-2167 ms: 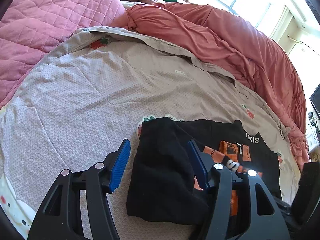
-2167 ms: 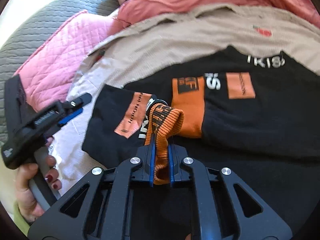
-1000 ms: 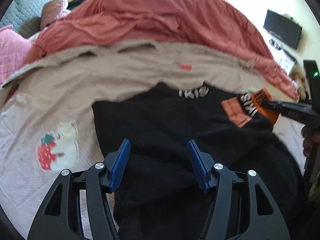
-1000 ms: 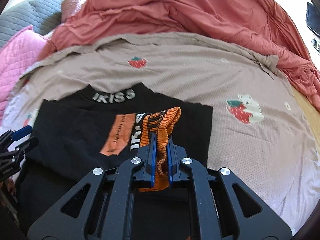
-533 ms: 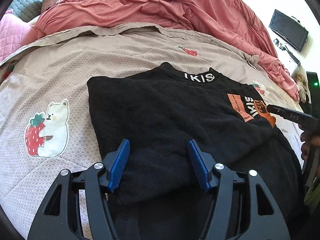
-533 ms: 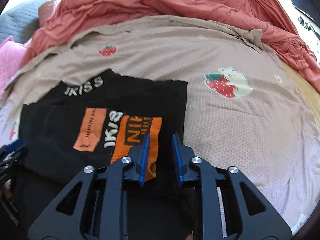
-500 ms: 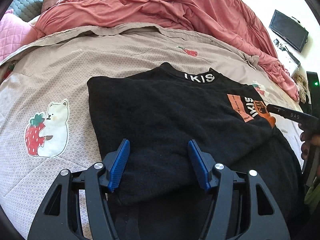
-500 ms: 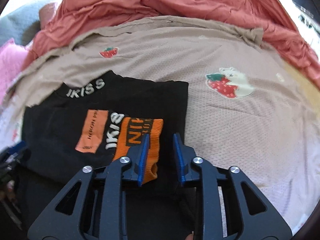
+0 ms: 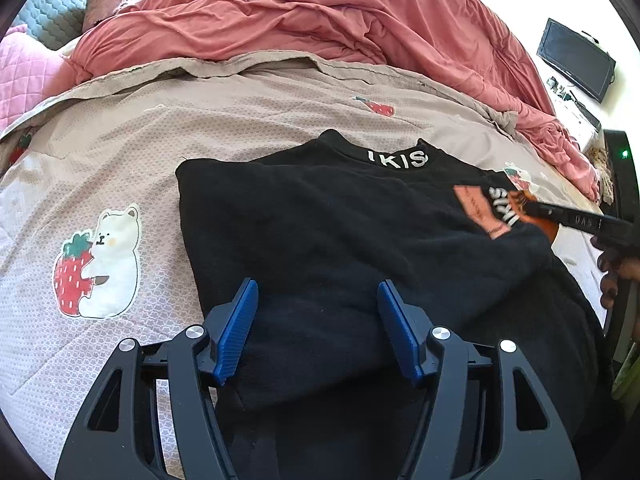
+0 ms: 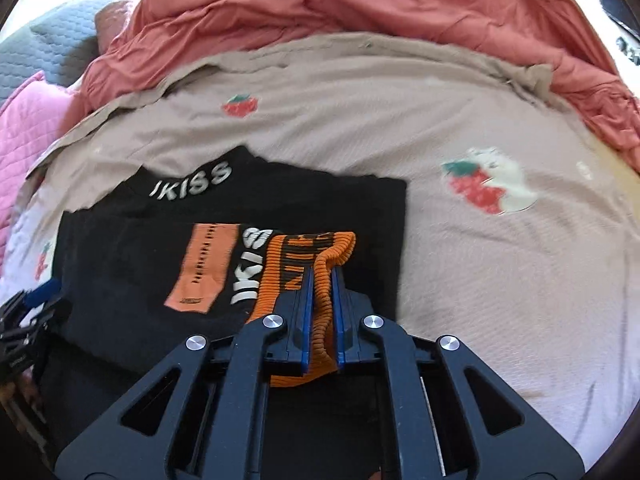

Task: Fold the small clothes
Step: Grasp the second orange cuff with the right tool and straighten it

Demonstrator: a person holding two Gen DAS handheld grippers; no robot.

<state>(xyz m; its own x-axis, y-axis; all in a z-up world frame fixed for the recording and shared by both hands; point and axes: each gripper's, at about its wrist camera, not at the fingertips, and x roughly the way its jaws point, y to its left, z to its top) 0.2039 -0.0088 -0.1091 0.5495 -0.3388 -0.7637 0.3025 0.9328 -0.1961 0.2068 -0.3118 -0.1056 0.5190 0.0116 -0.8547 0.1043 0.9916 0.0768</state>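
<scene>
A black sweater (image 9: 340, 224) with white "IKISS" lettering on its collar lies partly folded on the beige blanket. It also shows in the right wrist view (image 10: 132, 248). Its orange ribbed cuff (image 10: 304, 256) lies folded across the chest. My left gripper (image 9: 316, 312) is open, with its blue pads over the sweater's left folded edge and nothing between them. My right gripper (image 10: 320, 292) is shut on the orange cuff. It also shows at the right edge of the left wrist view (image 9: 576, 220).
The beige blanket (image 9: 120, 152) with strawberry and bear prints covers the bed. A rumpled red duvet (image 9: 320, 16) is piled at the back. A pink quilted pillow (image 9: 20, 80) lies at the far left. A dark monitor (image 9: 576, 60) stands at the far right.
My right gripper had opened around the orange cuff half a second ago and has now shut on it again. The left gripper stays open over the sweater's left edge.
</scene>
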